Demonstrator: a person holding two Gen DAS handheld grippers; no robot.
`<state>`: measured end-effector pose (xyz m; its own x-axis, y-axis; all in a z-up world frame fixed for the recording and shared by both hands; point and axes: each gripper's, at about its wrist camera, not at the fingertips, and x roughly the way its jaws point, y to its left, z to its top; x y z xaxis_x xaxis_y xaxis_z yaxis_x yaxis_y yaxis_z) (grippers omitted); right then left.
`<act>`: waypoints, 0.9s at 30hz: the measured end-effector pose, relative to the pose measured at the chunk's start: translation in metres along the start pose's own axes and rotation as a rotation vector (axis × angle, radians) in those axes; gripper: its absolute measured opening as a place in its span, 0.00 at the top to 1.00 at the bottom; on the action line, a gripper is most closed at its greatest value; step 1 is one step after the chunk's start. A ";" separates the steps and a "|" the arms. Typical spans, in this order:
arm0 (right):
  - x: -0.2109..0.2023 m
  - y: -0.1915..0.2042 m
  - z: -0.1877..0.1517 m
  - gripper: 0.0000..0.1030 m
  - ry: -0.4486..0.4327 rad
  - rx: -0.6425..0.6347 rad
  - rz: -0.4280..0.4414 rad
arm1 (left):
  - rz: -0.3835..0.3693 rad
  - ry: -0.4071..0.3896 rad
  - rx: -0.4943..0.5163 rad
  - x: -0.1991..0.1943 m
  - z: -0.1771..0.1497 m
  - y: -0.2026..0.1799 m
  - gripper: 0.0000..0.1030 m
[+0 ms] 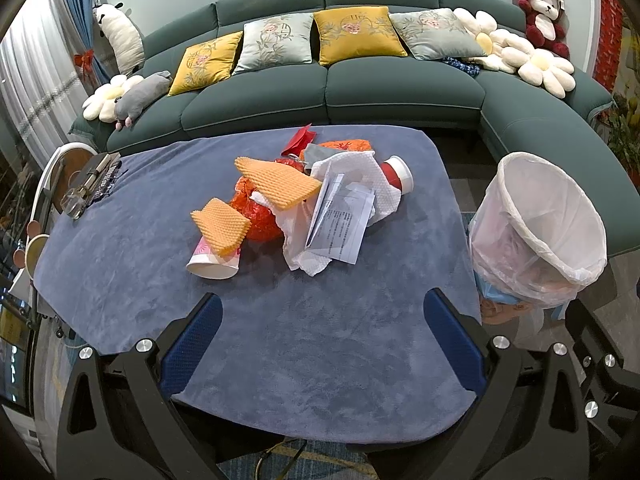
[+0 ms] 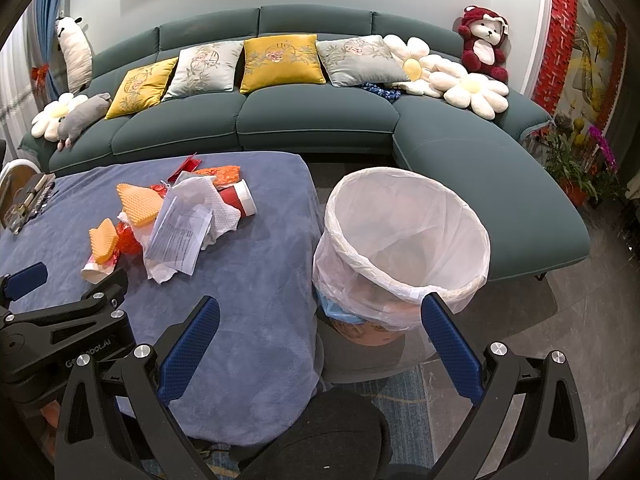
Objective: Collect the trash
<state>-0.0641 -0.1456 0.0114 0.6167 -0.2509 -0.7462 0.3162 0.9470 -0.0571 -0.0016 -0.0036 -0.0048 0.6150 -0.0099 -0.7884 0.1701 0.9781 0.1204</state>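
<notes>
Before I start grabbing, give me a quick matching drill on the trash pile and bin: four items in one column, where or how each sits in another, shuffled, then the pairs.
Items:
1. red cup
2. printed paper sheet
3. pink paper cup
4. trash bin

Places:
A. on its side at the near left of the pile, under an orange foam piece
B. on the floor to the right of the table, white liner inside
C. on its side at the far right of the pile
D. draped over white tissue

Pairs: 1-C, 2-D, 3-A, 4-B

Blue-cloth-covered table [image 1: 280, 340] with heaped trash pile [image 1: 304, 204] and fallen paper cup [image 1: 214, 262].
</notes>
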 end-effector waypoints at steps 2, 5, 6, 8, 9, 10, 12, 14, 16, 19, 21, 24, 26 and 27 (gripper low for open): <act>0.000 0.001 -0.001 0.06 -0.002 -0.003 -0.004 | -0.001 -0.002 0.002 -0.002 0.000 0.001 0.07; 0.001 -0.002 -0.001 0.06 -0.002 0.001 -0.002 | -0.002 -0.002 0.001 -0.003 -0.001 0.000 0.07; 0.001 -0.002 -0.001 0.06 -0.002 0.001 -0.003 | -0.001 -0.003 0.003 -0.002 0.000 0.001 0.07; 0.000 -0.003 0.000 0.06 -0.004 0.001 -0.003 | -0.001 -0.004 0.004 -0.002 -0.001 0.000 0.07; -0.001 -0.003 0.000 0.06 -0.003 0.001 -0.003 | 0.000 -0.004 0.004 -0.002 -0.001 0.000 0.07; -0.001 -0.002 0.000 0.06 -0.003 0.001 -0.003 | -0.001 -0.003 0.003 -0.002 -0.001 0.000 0.07; -0.001 -0.003 0.001 0.06 -0.005 -0.002 -0.004 | 0.000 -0.002 0.003 -0.002 0.000 0.001 0.07; -0.001 -0.003 0.001 0.06 -0.004 -0.001 -0.004 | -0.002 -0.001 0.003 -0.002 0.000 0.001 0.07; 0.000 -0.002 0.000 0.06 -0.006 0.002 -0.005 | 0.000 -0.002 0.002 -0.002 0.000 0.001 0.07; -0.001 -0.001 -0.001 0.06 -0.006 0.002 -0.005 | -0.002 -0.002 0.001 -0.002 0.000 0.001 0.07; -0.001 -0.001 0.000 0.06 -0.006 0.000 -0.007 | -0.002 -0.002 0.003 -0.002 0.000 0.001 0.07; -0.006 0.000 0.001 0.06 -0.008 0.005 -0.008 | -0.002 -0.002 0.002 -0.002 0.000 0.001 0.07; -0.006 0.000 0.001 0.06 -0.008 0.003 -0.009 | -0.003 -0.001 0.001 -0.002 0.000 0.000 0.07; -0.006 0.000 0.001 0.06 -0.008 0.004 -0.009 | -0.002 -0.002 0.002 -0.002 0.000 0.001 0.07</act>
<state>-0.0668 -0.1448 0.0168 0.6192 -0.2611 -0.7405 0.3245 0.9439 -0.0615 -0.0027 -0.0030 -0.0028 0.6161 -0.0125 -0.7875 0.1727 0.9777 0.1196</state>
